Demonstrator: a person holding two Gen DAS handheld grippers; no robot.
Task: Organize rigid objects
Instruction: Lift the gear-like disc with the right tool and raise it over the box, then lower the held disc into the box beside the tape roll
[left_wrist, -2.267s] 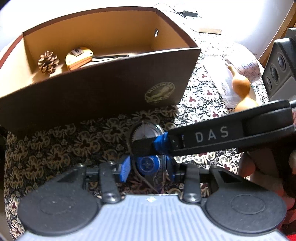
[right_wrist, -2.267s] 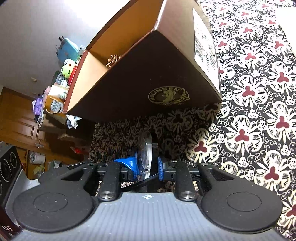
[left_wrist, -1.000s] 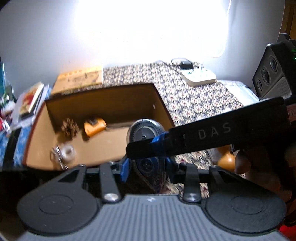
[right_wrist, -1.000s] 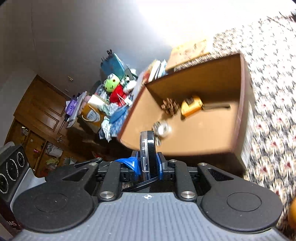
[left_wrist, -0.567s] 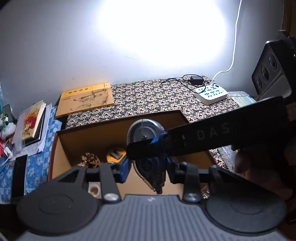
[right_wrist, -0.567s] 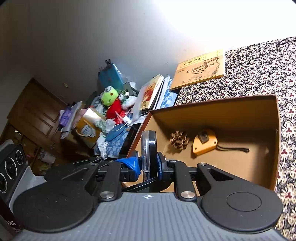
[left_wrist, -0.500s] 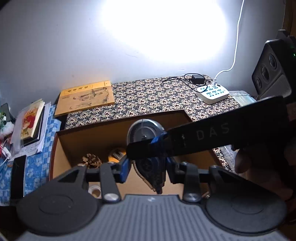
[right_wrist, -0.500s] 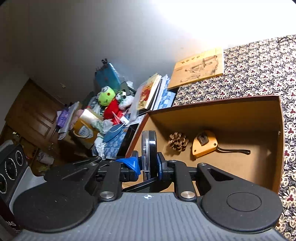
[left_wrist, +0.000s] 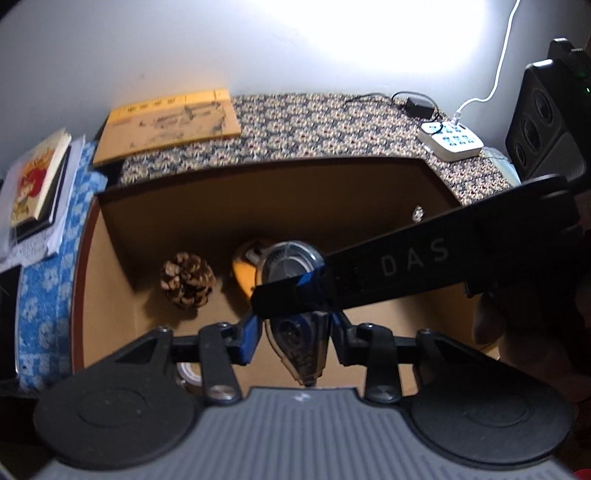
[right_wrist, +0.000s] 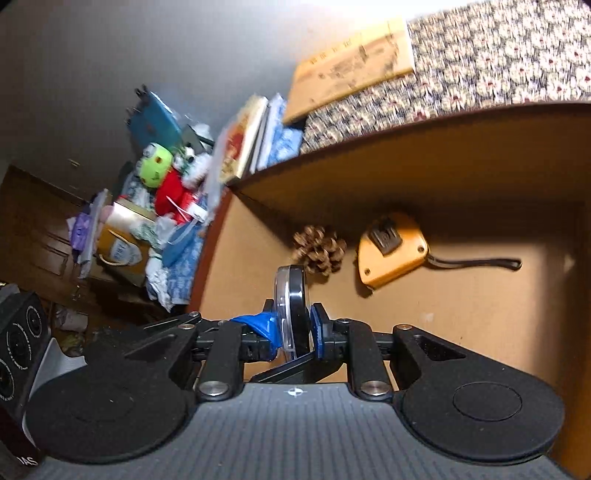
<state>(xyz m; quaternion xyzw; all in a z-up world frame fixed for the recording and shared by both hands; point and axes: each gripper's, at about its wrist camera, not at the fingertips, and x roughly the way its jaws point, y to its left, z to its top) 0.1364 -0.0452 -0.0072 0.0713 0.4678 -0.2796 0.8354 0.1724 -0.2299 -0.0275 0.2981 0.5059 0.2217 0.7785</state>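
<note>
Right hand-held gripper (right_wrist: 293, 332) clamps tape dispenser (right_wrist: 291, 310) edge-on above box (right_wrist: 461, 317).

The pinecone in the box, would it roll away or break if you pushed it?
The pinecone looks rounded, so a nudge would probably make it wobble or roll a little, though its open scales should stop it soon. It is likely very light. Those thin scale tips stick out, so a hard squeeze might snap some. The cardboard box wall behind would catch it.

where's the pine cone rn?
The pine cone lies on the floor of the cardboard box, near the back wall, just left of the yellow tape measure. In the left wrist view it sits left of centre.
</note>
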